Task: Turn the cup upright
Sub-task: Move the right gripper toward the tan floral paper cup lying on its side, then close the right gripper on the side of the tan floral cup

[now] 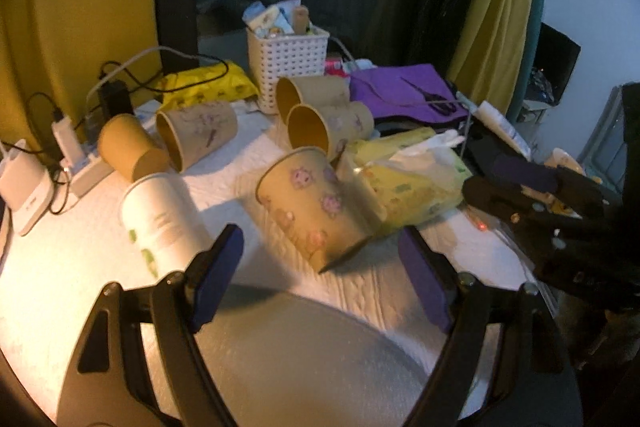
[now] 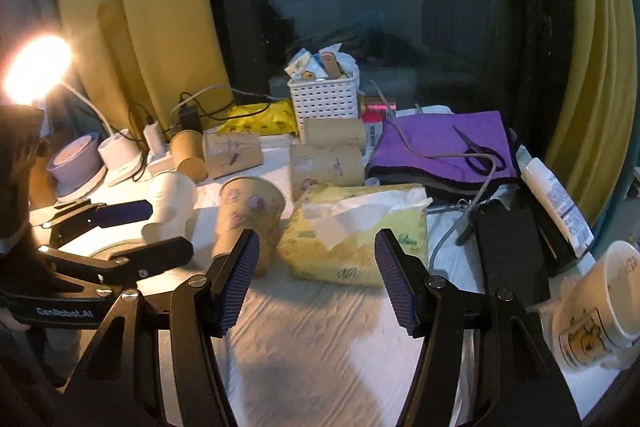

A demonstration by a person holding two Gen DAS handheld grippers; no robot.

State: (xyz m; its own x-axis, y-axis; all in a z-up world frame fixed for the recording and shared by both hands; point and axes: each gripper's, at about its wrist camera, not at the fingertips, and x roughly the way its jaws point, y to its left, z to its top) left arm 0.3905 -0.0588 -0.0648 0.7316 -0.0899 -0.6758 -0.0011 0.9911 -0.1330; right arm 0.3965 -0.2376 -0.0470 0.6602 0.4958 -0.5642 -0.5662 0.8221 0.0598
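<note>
A tan paper cup with purple flower prints point(image 1: 316, 203) stands nearly upright on the white cloth, mouth up, leaning against the tissue pack; it also shows in the right wrist view point(image 2: 246, 219). My left gripper point(image 1: 320, 267) is open, its fingers apart just in front of this cup, holding nothing. My right gripper point(image 2: 316, 279) is open and empty, in front of the tissue pack point(image 2: 356, 235). A white cup point(image 1: 164, 219) lies on its side to the left. Several brown cups point(image 1: 196, 133) lie on their sides behind.
A white basket point(image 1: 288, 61) stands at the back. Chargers and cables point(image 1: 72, 143) lie at the left. A purple cloth with scissors point(image 2: 444, 147), a tube point(image 2: 560, 203) and a white mug point(image 2: 600, 311) lie at the right. A lamp point(image 2: 36, 67) glows at the left.
</note>
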